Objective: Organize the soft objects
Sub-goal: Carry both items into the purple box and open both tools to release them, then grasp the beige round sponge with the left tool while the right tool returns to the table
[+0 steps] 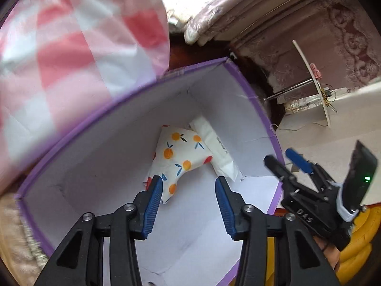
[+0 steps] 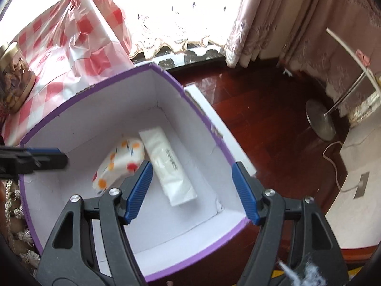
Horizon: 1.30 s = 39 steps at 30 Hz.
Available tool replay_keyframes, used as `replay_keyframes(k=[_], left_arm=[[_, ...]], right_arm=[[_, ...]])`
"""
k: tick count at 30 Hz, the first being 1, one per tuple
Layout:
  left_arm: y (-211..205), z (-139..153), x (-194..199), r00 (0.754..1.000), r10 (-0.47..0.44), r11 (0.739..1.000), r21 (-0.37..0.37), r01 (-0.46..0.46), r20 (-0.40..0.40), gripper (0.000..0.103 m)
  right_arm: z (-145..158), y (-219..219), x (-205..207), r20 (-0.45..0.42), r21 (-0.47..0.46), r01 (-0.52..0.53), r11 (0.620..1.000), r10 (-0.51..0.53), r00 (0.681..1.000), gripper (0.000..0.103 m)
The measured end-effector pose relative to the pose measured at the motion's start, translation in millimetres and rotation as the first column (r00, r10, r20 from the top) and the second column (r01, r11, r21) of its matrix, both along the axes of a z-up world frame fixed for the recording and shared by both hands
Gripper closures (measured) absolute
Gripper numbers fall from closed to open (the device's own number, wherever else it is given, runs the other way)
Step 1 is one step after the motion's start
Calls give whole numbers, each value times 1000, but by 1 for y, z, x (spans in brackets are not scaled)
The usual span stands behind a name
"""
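Observation:
A purple box (image 1: 119, 143) with white inner walls stands open below both grippers. On its floor lie a small white pillow printed with oranges (image 1: 181, 152) and, touching it, a white wrapped pack (image 1: 219, 147). My left gripper (image 1: 188, 181) hangs open above the pillow with nothing between its blue pads. In the right wrist view the pillow (image 2: 121, 164) and pack (image 2: 171, 166) lie side by side in the box (image 2: 83, 128). My right gripper (image 2: 193, 165) is open and empty over the pack. The right gripper (image 1: 278, 156) shows at the box's right rim, the left gripper (image 2: 60, 156) at its left rim.
A bulky red-and-white checked bundle (image 2: 71, 47) leans against the box's far side. A jar (image 2: 14, 78) sits at the far left. Dark red wooden floor (image 2: 262, 119), pink curtains (image 2: 273, 12) and a stand's round metal base (image 2: 320, 119) lie to the right. Something yellow (image 1: 357, 250) is under the right hand.

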<state>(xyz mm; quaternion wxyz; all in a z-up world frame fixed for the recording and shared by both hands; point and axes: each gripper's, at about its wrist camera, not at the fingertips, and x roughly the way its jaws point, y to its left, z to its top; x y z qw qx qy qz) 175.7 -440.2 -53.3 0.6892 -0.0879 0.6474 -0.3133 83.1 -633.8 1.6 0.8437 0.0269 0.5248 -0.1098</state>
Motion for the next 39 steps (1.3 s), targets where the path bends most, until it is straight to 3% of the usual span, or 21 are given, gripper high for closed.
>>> replay_keyframes(k=[8, 13, 17, 20, 24, 28, 31, 33, 36, 38, 39], left_arm=[[55, 59, -21, 978, 57, 998, -41, -49, 199, 56], [115, 92, -42, 915, 173, 985, -65, -160, 365, 56], [160, 106, -54, 858, 248, 964, -27, -264, 451, 54], [210, 112, -61, 824, 331, 935, -41, -352, 459, 54], [276, 120, -70, 730, 419, 874, -22, -485, 539, 49], [341, 125, -73, 639, 507, 789, -15, -614, 579, 41], [385, 124, -67, 592, 544, 736, 1, -677, 594, 32], [410, 126, -62, 580, 559, 715, 11, -699, 592, 19], [443, 126, -48, 563, 567, 679, 47, -733, 602, 17], [461, 124, -33, 576, 565, 668, 83, -740, 591, 15], [464, 121, -25, 597, 556, 678, 100, -728, 579, 15]], right_arm=[[4, 31, -3, 22, 63, -50, 997, 49, 999, 31], [23, 76, 5, 72, 96, -141, 985, 134, 988, 31], [40, 127, 13, 110, 114, -254, 960, 242, 964, 31], [51, 169, 18, 128, 119, -355, 927, 341, 931, 31], [57, 215, 24, 138, 136, -446, 885, 429, 893, 30], [61, 261, 32, 140, 169, -524, 835, 506, 851, 30], [69, 293, 40, 148, 161, -579, 799, 560, 815, 30], [79, 314, 45, 162, 154, -619, 770, 599, 785, 30], [93, 347, 55, 186, 145, -666, 732, 640, 745, 25], [103, 369, 64, 207, 134, -691, 710, 662, 720, 23], [107, 376, 67, 214, 130, -698, 704, 668, 713, 21]])
